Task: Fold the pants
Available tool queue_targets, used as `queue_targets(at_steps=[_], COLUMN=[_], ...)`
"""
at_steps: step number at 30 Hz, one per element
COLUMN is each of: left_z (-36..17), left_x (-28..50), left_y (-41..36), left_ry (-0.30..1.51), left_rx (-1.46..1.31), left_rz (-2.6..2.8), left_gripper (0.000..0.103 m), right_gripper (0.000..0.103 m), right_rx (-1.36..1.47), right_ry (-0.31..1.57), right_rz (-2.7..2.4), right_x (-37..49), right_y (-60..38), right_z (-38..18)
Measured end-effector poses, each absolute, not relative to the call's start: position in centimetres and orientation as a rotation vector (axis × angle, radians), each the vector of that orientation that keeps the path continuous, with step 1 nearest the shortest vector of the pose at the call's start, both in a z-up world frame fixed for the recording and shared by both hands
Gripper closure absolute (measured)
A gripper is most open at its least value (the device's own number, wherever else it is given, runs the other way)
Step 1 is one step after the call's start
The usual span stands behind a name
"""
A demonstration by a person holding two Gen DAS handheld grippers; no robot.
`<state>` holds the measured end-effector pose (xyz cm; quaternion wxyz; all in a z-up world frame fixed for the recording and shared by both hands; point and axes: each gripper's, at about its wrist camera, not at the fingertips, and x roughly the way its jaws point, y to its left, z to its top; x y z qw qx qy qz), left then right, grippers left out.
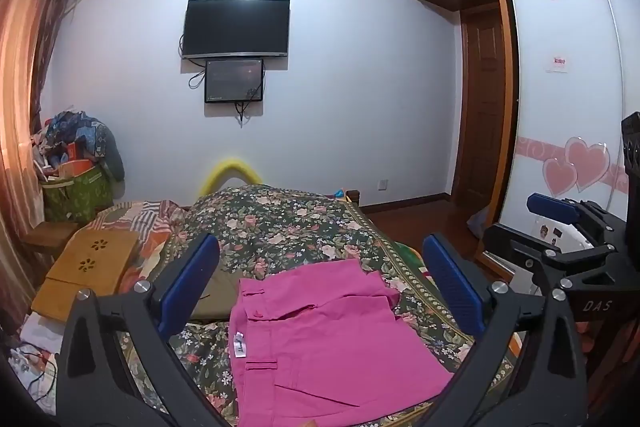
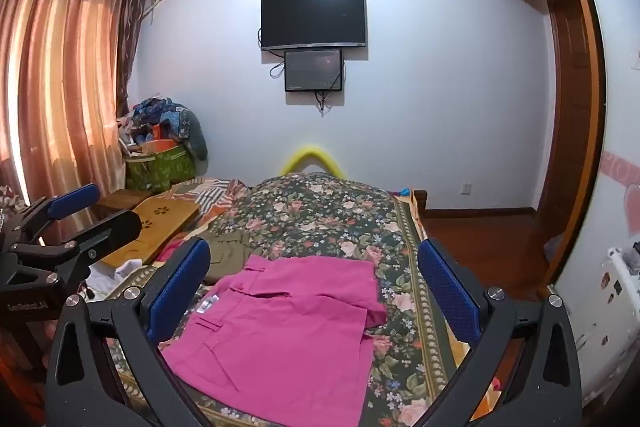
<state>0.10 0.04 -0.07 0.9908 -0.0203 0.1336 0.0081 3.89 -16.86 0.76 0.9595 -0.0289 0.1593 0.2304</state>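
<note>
Pink pants (image 1: 328, 339) lie folded into a flat stack on the floral bedspread (image 1: 280, 223), waistband with a white label to the left. They also show in the right wrist view (image 2: 288, 331). My left gripper (image 1: 320, 279) is open and empty, held above the pants. My right gripper (image 2: 316, 279) is open and empty, also above them. The right gripper shows at the right edge of the left wrist view (image 1: 560, 227); the left gripper shows at the left edge of the right wrist view (image 2: 68, 223).
An olive garment (image 2: 228, 255) lies beyond the pants to the left. A wooden lap tray (image 1: 88, 271) sits on the bed's left side. A green bag (image 2: 160, 167) of clutter stands by the curtain. A wardrobe (image 1: 560, 87) and wooden floor (image 2: 480, 255) are to the right.
</note>
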Motion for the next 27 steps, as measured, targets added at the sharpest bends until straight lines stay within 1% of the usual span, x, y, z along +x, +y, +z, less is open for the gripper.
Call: queue_targets(at_steps=[4, 8, 27], left_z=[-0.1, 0.1, 0.0], left_x=[0.5, -0.3, 0.0], left_y=[0.6, 1.3, 0.3], left_ry=[0.283, 0.26, 0.245], left_rx=[-0.044, -0.052, -0.034], left_rz=[-0.011, -0.008, 0.011], left_gripper=[0.0, 0.0, 0.0], right_gripper=[0.0, 0.0, 0.0], right_rx=[-0.052, -0.055, -0.055], right_ry=[0.33, 0.33, 0.324], right_rz=[0.464, 0.464, 0.468], right_x=[3.9, 3.8, 3.4], right_y=[-16.8, -16.8, -16.5], right_z=[0.8, 0.8, 0.9])
